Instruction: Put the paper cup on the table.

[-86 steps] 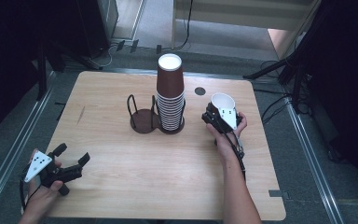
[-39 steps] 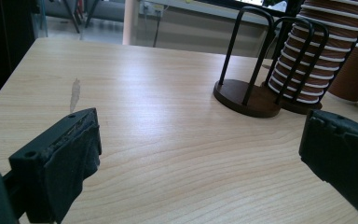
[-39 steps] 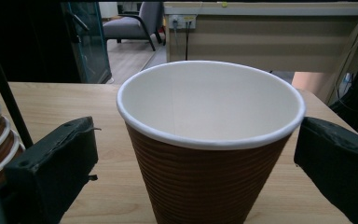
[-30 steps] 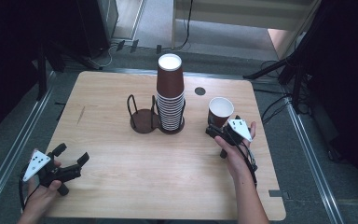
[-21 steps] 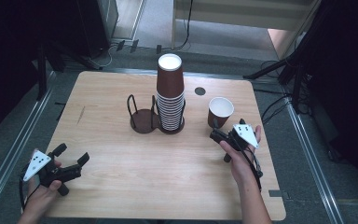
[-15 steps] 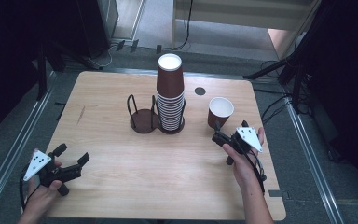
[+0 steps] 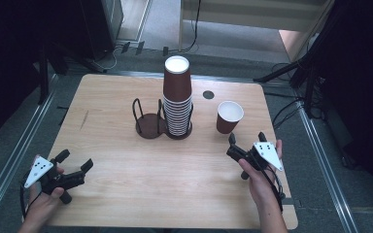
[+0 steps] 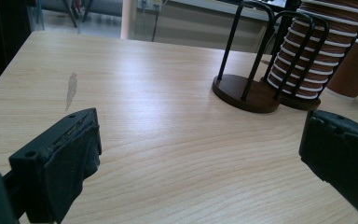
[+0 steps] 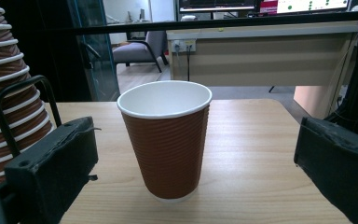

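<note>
Dark studio floor w/ cables and stand legs surrounds a pale wood worktop (image 7: pixel 126 194); an office w/ desks shows far off in the right gripper view.

We hold the right claw (image 7: pixel 246 145) near the worktop's right edge, jaws wide apart w/ nothing between them, aimed at the single brown ribbed cup (image 7: pixel 229 117). That cup stands upright, mouth up, on the far-right part of the worktop, just beyond the claw and apart from it. In the right gripper view the cup (image 9: pixel 164 140) sits centred between the jaws but farther off, no contact.

Our left claw (image 7: pixel 74 166) rests at the near-left corner, also wide open and empty, well apart from everything.

Risks, as we judge them: the cup is light and empty, so a nudge from one jaw tip on approach could tip or skid it toward the right edge. Squeezing hard could crush the paper wall; closing too high near the rim may deform it.

Around: a tall stack of brown cups (image 7: pixel 178 97), mouths down, in one side of a black wire twin holder (image 7: pixel 148 121); its other ring is empty. A dark round grommet hole (image 7: pixel 208 94) lies far of the cup. The stack stands left of the cup, near enough that a wide leftward swing could knock it. Nothing blocks the straight path from claw to cup.
</note>
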`<state>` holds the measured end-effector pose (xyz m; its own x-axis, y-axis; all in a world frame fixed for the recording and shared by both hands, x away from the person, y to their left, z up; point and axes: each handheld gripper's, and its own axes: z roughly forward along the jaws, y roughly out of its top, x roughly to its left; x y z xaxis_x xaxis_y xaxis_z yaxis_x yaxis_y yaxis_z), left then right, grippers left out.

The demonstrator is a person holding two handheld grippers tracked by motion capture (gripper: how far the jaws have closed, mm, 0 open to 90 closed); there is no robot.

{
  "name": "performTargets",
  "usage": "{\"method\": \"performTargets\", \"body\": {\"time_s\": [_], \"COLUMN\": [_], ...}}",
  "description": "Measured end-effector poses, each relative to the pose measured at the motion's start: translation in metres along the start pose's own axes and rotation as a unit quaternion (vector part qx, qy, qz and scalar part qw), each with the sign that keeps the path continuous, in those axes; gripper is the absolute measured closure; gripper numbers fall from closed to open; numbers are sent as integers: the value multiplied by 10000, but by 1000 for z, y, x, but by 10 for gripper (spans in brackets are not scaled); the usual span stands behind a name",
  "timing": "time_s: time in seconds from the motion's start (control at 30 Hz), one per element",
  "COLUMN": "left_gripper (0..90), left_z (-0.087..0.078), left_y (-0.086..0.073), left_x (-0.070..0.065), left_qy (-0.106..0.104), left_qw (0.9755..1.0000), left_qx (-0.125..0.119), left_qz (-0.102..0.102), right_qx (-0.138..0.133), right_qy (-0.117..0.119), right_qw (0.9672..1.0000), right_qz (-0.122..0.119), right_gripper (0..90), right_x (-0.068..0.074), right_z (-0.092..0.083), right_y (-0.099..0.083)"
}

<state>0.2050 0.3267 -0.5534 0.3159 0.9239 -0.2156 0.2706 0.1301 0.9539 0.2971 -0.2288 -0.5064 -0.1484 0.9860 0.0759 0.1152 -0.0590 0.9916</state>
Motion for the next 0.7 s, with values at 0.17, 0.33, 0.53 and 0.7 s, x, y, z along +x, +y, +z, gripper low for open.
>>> {"method": "performTargets", "body": {"time_s": [0.17, 0.33, 0.53, 0.7], "left_gripper": [0, 0, 0, 0], "left_z": [0, 0, 0, 0], "left_y": [0, 0, 0, 0], "left_x": [0, 1, 1, 1], "left_qy": [0, 10, 12, 21], "left_qw": [10000, 10000, 10000, 10000], "left_qx": [1, -2, 9, 12], "left_qz": [-6, -9, -12, -19], "right_qx": [-9, 47, 50, 105], "right_qy": [-24, -23, -42, -144], "right_qw": [10000, 9998, 9998, 9997], "right_qz": [-31, -188, -172, -164], "right_gripper": [0, 0, 0, 0], "right_x": [-6, -12, -20, -31], "right_z": [-9, -17, -30, -39], "right_y": [-3, -7, -12, -19]}}
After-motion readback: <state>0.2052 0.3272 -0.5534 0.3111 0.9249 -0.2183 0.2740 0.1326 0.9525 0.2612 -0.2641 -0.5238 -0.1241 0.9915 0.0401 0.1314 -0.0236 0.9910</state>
